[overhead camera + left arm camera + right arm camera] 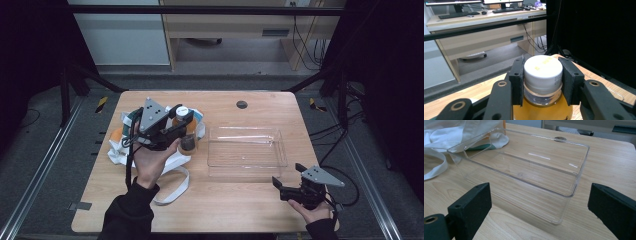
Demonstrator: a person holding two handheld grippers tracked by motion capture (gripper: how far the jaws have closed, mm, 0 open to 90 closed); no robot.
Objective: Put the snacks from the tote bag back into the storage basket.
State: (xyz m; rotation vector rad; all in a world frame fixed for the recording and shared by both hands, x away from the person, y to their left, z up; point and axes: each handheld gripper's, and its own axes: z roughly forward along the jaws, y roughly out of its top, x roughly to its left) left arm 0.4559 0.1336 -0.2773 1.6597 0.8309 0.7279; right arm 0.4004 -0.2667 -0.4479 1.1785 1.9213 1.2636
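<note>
Between the left hand-held gripper's [543, 82] clamped pads, an amber-filled, white-capped clear bottle [543, 75]

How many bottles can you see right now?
2: one bottle clamped at its white cap by the left gripper; a second bottle just behind it by the white bag, which may hide more.

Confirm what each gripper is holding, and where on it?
Left gripper clamps the white ribbed screw cap of a clear bottle of amber liquid. Right gripper is open, holding nothing.
</note>
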